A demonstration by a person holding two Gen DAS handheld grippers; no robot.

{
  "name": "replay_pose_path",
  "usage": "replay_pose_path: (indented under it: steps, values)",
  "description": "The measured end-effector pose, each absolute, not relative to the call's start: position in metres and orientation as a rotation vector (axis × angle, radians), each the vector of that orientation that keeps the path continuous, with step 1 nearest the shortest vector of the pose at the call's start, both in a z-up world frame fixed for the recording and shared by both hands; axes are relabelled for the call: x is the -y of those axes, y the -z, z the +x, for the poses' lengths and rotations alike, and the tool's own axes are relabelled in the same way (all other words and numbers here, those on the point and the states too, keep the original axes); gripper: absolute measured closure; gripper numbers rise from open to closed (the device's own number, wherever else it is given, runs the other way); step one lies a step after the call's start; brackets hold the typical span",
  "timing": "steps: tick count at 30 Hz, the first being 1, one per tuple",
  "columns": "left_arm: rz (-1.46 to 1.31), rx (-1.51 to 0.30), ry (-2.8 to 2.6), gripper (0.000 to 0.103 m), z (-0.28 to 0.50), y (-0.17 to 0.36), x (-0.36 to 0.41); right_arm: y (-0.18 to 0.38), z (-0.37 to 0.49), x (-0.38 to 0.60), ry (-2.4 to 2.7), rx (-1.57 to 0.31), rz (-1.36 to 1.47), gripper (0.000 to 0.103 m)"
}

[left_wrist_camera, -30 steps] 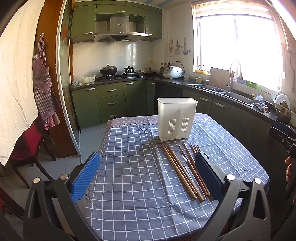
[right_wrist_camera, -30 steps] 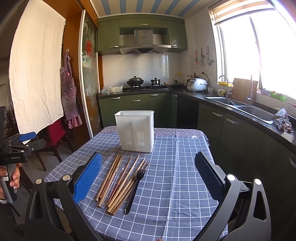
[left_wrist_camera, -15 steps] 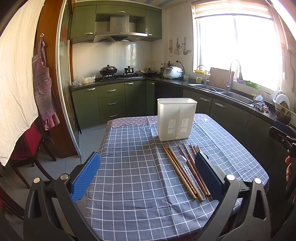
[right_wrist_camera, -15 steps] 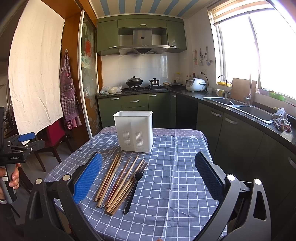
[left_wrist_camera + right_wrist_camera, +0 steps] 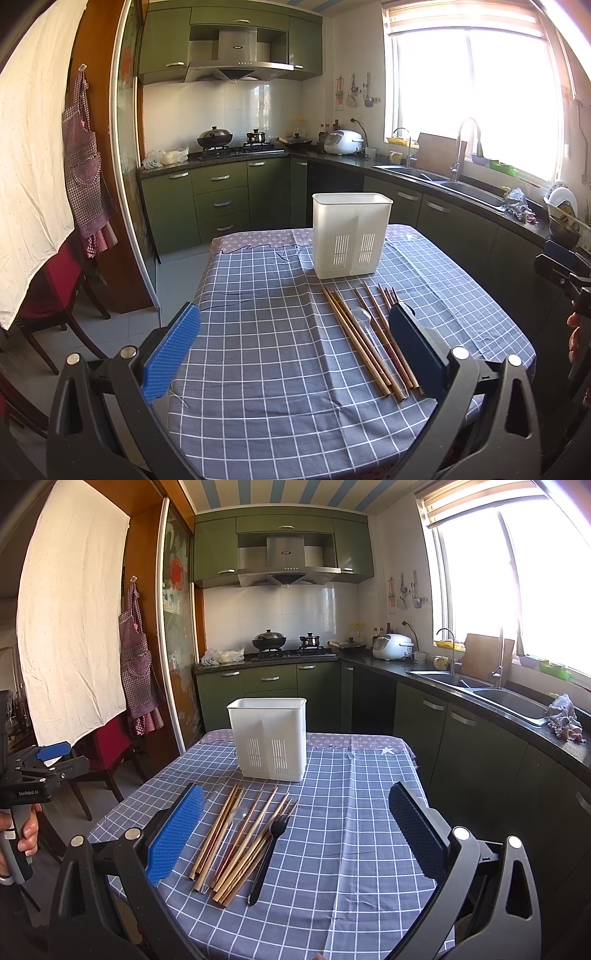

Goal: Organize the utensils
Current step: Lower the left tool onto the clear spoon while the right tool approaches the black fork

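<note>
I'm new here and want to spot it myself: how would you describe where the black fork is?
Start at the table with the blue checked cloth, where a white slotted utensil holder stands. In front of it lies a row of wooden chopsticks. The black fork lies at that row's right edge, the only dark plastic piece with tines.

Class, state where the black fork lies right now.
In the right wrist view, the black fork lies flat on the checked tablecloth, at the right edge of the chopsticks.
</note>
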State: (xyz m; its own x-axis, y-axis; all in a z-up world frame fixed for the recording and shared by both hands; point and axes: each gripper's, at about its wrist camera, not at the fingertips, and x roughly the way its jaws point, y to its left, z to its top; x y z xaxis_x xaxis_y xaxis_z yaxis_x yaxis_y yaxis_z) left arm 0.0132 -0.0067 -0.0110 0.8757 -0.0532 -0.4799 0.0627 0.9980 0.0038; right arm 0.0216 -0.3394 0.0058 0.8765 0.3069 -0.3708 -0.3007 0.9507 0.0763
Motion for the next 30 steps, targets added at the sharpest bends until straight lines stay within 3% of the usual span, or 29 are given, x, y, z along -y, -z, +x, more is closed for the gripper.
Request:
replay_pose_path:
  steps: [5, 14, 21, 23, 25, 27, 30]
  values:
    - [0.009, -0.64, 0.096, 0.006, 0.051, 0.023, 0.012, 0.006, 0.048, 0.338, -0.307, -0.488, -0.011, 0.004]
    - [-0.037, -0.952, 0.215, 0.006, 0.134, 0.062, 0.041, 0.058, 0.149, 0.358, -0.289, -0.917, 0.046, 0.004]
    - [-0.014, -1.121, 0.307, 0.007, 0.179, 0.085, 0.089, 0.076, 0.191, 0.372, -0.309, -1.044, 0.086, 0.005]
    - [-0.002, -1.16, 0.322, 0.013, 0.189, 0.091, 0.102, 0.08, 0.2, 0.376, -0.308, -1.076, 0.106, 0.008]
    - [-0.018, -1.211, 0.321, 0.031, 0.199, 0.1, 0.108, 0.082, 0.204, 0.375, -0.318, -1.103, 0.11, 0.017]
    - [-0.023, -1.258, 0.317, 0.035, 0.208, 0.109, 0.115, 0.084, 0.206, 0.374, -0.317, -1.115, 0.1, 0.021]
    - [-0.02, -1.294, 0.285, 0.051, 0.217, 0.122, 0.121, 0.086, 0.209, 0.369, -0.328, -1.123, 0.079, 0.027]
